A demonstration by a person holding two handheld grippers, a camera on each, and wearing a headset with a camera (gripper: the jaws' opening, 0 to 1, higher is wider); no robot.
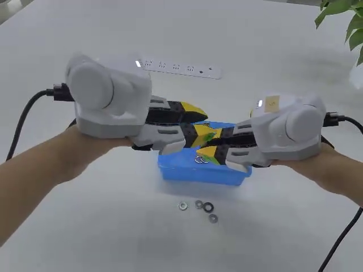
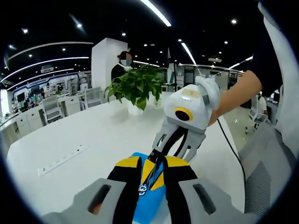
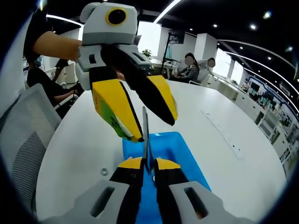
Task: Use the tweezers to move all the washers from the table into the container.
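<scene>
The blue container [image 1: 187,170] stands mid-table, and both grippers meet above it. My right gripper [image 3: 148,163] is shut on the thin metal tweezers [image 3: 145,135], which point at my left gripper [image 3: 149,116]. A washer [image 2: 142,189] hangs at the tweezers' tip [image 2: 152,172] over the container [image 2: 149,205], between the left gripper's [image 2: 153,170] yellow jaws, which stand slightly apart. In the head view the left gripper [image 1: 195,122] comes in from the left, the right gripper [image 1: 212,148] from the right, and the held washer [image 1: 199,160] is between them. Several loose washers [image 1: 198,205] lie on the table in front of the container.
A white power strip [image 1: 178,68] lies behind the container. A potted plant [image 1: 343,20] stands at the table's far right corner. One loose washer [image 3: 103,171] lies left of the container [image 3: 168,149] in the right gripper view. Cables trail from both grippers.
</scene>
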